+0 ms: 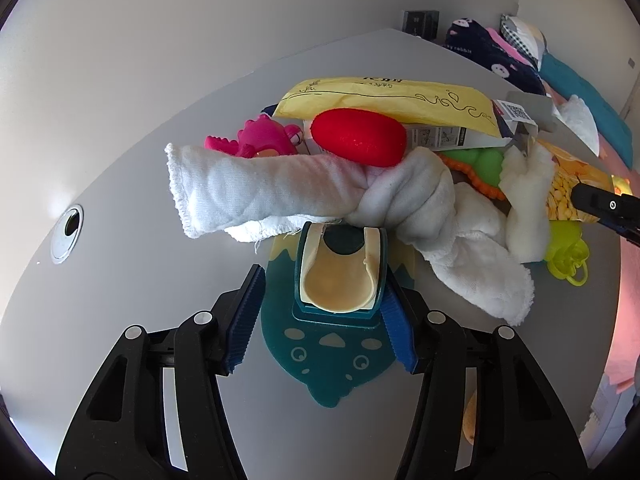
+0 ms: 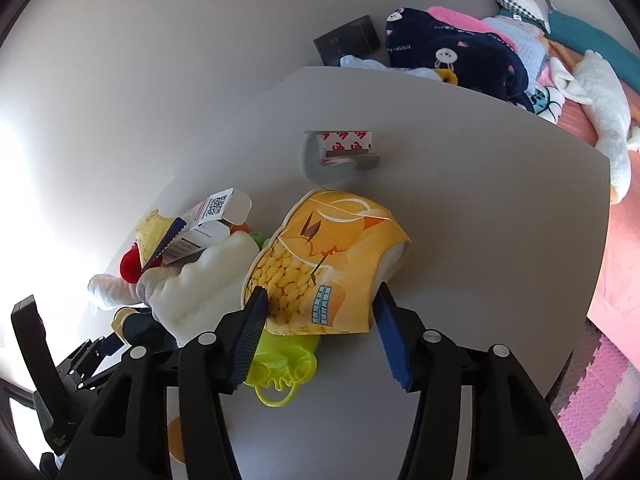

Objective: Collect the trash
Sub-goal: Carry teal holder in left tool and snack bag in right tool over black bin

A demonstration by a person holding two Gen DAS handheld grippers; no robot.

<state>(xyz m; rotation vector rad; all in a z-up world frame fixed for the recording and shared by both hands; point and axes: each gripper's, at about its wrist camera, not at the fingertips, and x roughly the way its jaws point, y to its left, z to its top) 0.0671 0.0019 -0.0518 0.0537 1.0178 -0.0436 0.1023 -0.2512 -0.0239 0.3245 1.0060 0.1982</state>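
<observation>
The left claw [image 1: 322, 312] brackets a teal dispenser [image 1: 340, 276] on the bench [image 1: 160, 160], long axis pointing away, right pad touching, left apart, while the right claw [image 2: 320, 320] clenches a yellow snack bag [image 2: 320, 264] whose length runs away from it.

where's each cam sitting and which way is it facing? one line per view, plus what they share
Left wrist: on the left gripper, angled down at the grey table; its blue-padded fingers straddle a teal holder with cream tape, white towel behind; the right gripper's tip enters from the right.
Right wrist: on the right gripper, angled down at the same table; its fingers flank a yellow corn snack bag; the left gripper's black frame shows lower left.
Shared: snack bag, white towel, red sponge, QR-code box, lime green toy.
</observation>
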